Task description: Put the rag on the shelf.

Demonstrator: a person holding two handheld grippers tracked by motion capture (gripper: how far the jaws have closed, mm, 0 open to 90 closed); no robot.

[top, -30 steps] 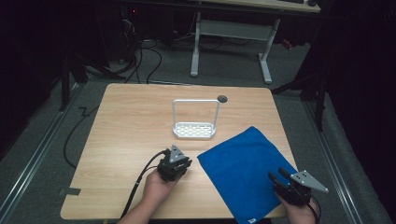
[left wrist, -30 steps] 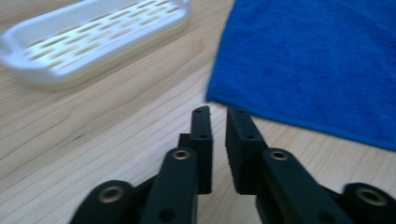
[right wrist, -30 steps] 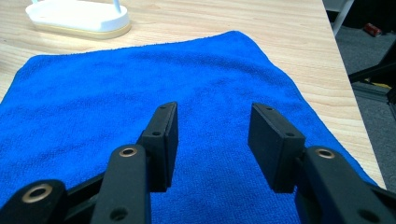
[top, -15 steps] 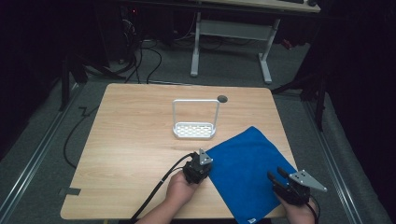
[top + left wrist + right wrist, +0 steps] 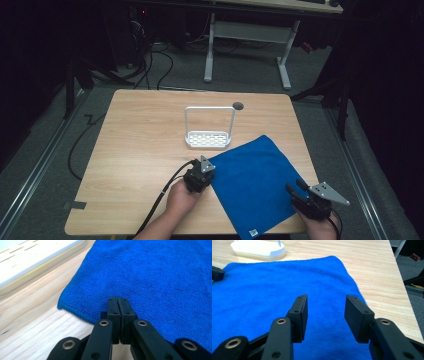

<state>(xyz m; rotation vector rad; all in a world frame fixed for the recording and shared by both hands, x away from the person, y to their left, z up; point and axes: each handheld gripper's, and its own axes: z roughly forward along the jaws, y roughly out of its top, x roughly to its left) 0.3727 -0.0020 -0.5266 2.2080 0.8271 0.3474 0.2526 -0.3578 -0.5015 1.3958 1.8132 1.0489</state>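
Note:
A blue cloth (image 5: 255,185) lies flat on the near right of the wooden table (image 5: 135,150). My left gripper (image 5: 206,169) is at the cloth's left corner. In the left gripper view its jaws (image 5: 117,301) are pressed together, tips just over the cloth's hemmed edge (image 5: 75,311), and I see no fabric pinched between them. My right gripper (image 5: 295,187) hovers at the cloth's near right side. Its jaws (image 5: 325,302) stand wide apart over the blue cloth (image 5: 274,282), holding nothing.
A white rack (image 5: 209,140) with a tall wire handle stands mid-table, just beyond the cloth's far edge; its base shows as the white rack (image 5: 25,262) and the white rack (image 5: 259,250). A round cable hole (image 5: 238,105) sits behind it. Bare wood spreads to the left.
My left hand has moved right across the table, from the bare wood to the cloth's left corner. The right gripper and the cloth have stayed put.

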